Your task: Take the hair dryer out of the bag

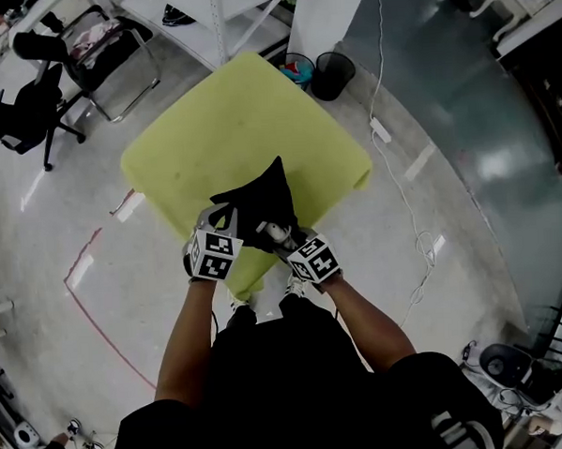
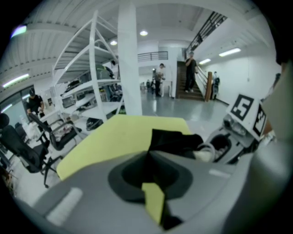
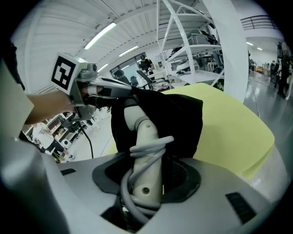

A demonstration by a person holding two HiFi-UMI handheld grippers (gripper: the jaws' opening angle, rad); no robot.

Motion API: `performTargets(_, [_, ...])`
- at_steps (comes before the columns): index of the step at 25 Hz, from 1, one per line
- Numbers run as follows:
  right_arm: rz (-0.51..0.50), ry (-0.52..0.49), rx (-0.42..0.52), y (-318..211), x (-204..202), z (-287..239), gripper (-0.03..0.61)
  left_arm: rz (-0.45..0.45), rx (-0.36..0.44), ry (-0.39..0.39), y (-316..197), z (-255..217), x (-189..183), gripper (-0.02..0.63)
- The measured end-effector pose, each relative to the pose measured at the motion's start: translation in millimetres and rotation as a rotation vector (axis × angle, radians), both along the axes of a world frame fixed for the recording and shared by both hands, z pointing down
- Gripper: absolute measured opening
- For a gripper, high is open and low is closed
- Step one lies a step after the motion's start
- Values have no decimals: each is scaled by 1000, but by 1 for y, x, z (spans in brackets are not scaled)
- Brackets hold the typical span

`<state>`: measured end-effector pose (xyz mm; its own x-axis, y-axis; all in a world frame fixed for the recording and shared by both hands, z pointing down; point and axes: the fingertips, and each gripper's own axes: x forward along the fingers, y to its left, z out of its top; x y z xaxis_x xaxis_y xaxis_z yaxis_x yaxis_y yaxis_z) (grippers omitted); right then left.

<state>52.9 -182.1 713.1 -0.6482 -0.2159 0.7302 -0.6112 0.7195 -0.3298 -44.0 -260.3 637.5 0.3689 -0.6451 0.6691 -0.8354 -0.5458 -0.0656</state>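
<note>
A black cloth bag lies at the near edge of the yellow-green table. My left gripper is shut on the bag's edge, as the right gripper view shows with the left gripper pinching the bag. My right gripper is shut on the handle of the pale grey hair dryer, which has its cord wound round it. The handle sticks out of the bag's mouth, while the dryer's head stays hidden inside. In the left gripper view the bag and the right gripper are at the right.
Two bins stand past the table's far corner. Chairs are at the far left. A white cable runs over the floor on the right, and red tape marks the floor on the left. A white shelving rack stands behind.
</note>
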Motion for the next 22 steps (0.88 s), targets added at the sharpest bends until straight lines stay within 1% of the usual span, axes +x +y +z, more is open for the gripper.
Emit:
performTargets(4, [-24, -39, -2, 9, 5, -11, 187, 18, 22, 13, 0, -7, 1, 20])
performTargets(7, [-36, -95, -5, 14, 6, -22, 187, 34, 40, 26, 2, -11, 0, 20])
performTargets(14, [-30, -253, -34, 18, -4, -47, 187, 28, 48, 59, 1, -23, -6, 20])
performTargets(19, [-61, -326, -33, 23, -10, -60, 187, 16, 62, 79, -3, -30, -12, 20])
performTargets(22, [-68, -374, -38, 27, -12, -70, 187, 14, 73, 70, -5, -34, -15, 20])
